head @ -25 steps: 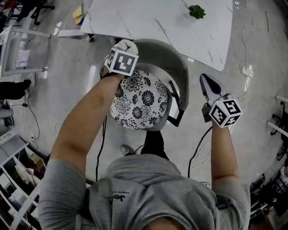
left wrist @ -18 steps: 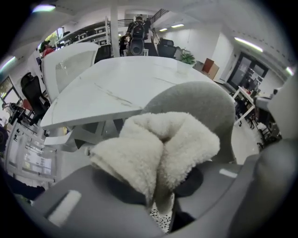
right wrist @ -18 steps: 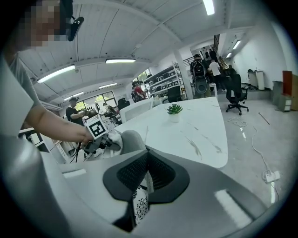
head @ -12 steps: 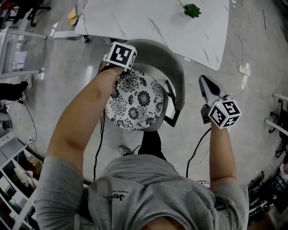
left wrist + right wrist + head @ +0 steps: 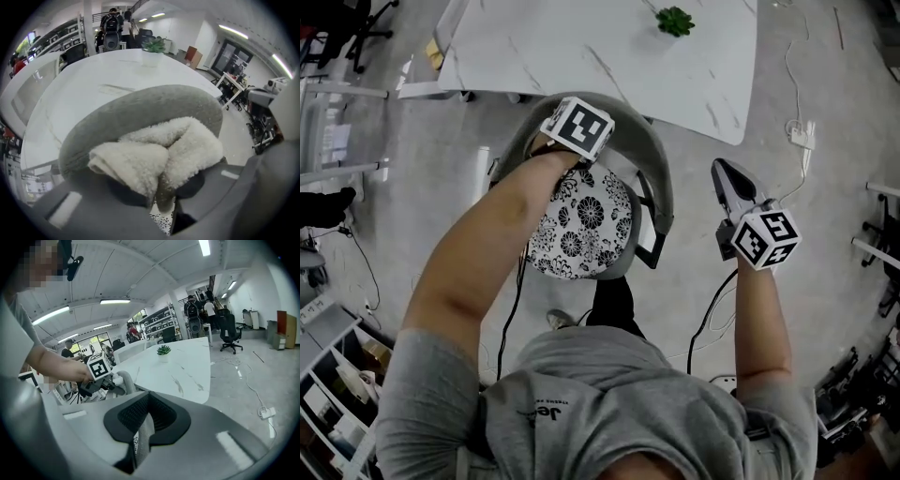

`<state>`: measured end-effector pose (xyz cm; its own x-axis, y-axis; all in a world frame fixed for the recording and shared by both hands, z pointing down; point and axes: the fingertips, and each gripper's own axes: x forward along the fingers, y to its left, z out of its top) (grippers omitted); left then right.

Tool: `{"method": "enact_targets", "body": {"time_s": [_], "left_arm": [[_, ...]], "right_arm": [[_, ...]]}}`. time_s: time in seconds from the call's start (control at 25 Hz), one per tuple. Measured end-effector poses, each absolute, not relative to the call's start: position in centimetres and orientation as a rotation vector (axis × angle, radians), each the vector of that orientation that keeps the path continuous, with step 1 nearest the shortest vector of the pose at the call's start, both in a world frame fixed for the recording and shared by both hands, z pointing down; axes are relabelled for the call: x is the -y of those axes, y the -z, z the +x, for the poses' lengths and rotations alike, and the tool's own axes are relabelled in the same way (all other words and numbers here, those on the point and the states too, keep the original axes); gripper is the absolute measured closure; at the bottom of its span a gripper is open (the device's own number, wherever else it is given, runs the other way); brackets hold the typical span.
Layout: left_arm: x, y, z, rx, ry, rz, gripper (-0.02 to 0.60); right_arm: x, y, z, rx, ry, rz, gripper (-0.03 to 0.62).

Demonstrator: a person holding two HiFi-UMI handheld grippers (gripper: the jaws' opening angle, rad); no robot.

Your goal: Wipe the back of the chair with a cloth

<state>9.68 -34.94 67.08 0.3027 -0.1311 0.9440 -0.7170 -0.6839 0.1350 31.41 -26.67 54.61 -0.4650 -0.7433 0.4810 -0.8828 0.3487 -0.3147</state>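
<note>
Along the top rim of the curved grey chair back (image 5: 662,183), the left gripper (image 5: 157,197) is clenched on a fluffy white cloth (image 5: 159,150), which lies pressed on the rim near the middle of the arc. The chair back's long axis bends away to both sides of the cloth, so the coming stroke probably follows that curve. Off its right end, well apart, the right gripper (image 5: 140,434) is closed on nothing.

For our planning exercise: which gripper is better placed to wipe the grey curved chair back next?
Left. The left gripper is shut on the white fluffy cloth, which lies against the grey curved chair back. The right gripper is shut, empty, off to the chair's side.
</note>
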Motion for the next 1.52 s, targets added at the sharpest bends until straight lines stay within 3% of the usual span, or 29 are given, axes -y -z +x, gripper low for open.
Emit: {"method": "enact_targets", "body": {"time_s": [0.44, 0.64, 0.84, 1.0, 1.12, 1.28, 1.52], "left_arm": [[30.3, -67.3, 19.6, 0.475, -1.636, 2.354, 0.428], [28.5, -66.5, 20.1, 0.398, -1.487, 2.453, 0.428], [29.2, -66.0, 12.5, 0.630, -1.213, 2.292, 0.428], [30.8, -68.1, 1.4, 0.918, -1.265, 2.107, 0.428], [30.3, -70.3, -3.1, 0.953, -1.189, 1.971, 0.428], [30.9, -72.6, -6.4, 0.987, -1.141, 1.846, 0.428], [33.6, -73.5, -5.5, 0.989, -1.078, 1.775, 0.428]], "right_arm": [[26.3, -54.2, 32.9, 2.348, -0.790, 1.499, 0.591], [26.2, -54.1, 31.6, 2.360, -0.783, 1.475, 0.591], [26.3, -54.5, 29.4, 2.361, -0.776, 1.430, 0.591], [26.6, -55.2, 26.7, 2.375, -0.793, 1.386, 0.591], [26.8, -55.4, 24.9, 2.380, -0.821, 1.360, 0.591], [26.8, -55.8, 23.4, 2.379, -0.832, 1.332, 0.591], [26.9, -56.5, 24.2, 2.360, -0.863, 1.342, 0.591]]}}
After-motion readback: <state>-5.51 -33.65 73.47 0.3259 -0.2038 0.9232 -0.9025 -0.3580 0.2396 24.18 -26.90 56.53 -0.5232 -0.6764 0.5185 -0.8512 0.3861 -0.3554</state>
